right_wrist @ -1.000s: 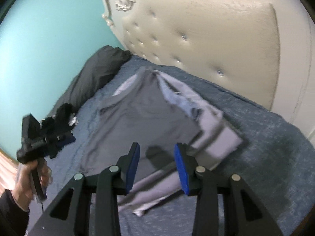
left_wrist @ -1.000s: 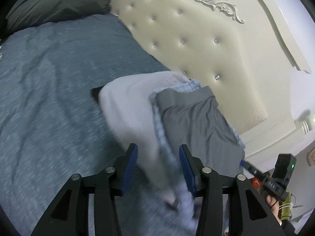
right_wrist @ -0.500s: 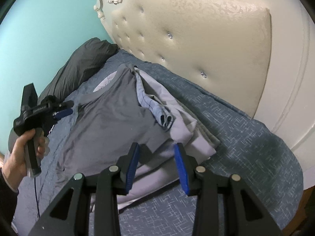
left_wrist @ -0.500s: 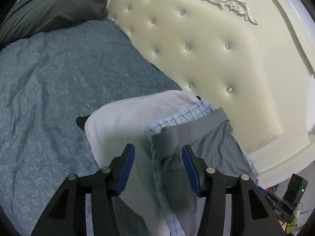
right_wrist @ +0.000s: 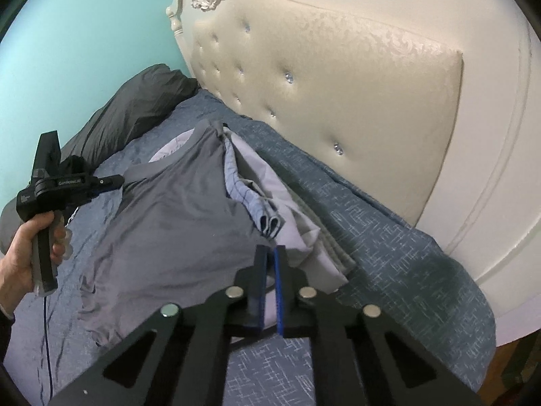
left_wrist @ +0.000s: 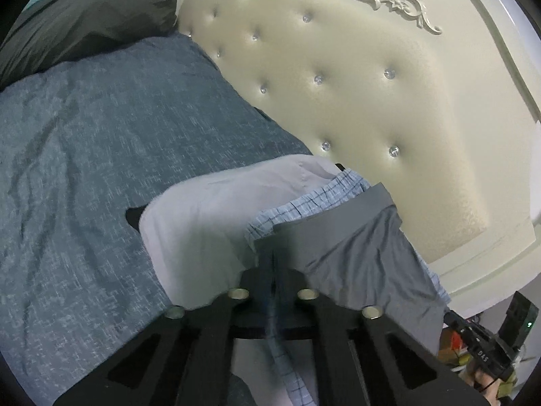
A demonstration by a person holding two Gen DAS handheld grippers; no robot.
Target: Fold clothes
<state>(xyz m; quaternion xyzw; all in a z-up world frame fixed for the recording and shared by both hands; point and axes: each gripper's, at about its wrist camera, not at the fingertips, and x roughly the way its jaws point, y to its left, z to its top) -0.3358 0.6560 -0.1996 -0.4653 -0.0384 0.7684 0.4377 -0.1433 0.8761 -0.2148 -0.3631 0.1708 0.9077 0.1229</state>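
The jaws of the left gripper [left_wrist: 274, 267] had just closed, and they pinched the edge of the grey garment [left_wrist: 365, 257] together with a strip of the blue checked cloth [left_wrist: 304, 203] under it. The jaws of the right gripper [right_wrist: 269, 264] had also just closed, and a fold of the grey garment's hem was caught between the blue pads [right_wrist: 279, 291]. The grey garment lay spread on top of a small pile on the bed [right_wrist: 389, 237], over the checked cloth and a pale lilac garment [left_wrist: 203, 223]. The pile was near the cream tufted headboard [left_wrist: 355, 101]. A dark pillow [left_wrist: 84, 17] lay at the far corner of the bed, well apart from the pile. In the right wrist view a hand [right_wrist: 30, 253] held the handle of the left gripper.
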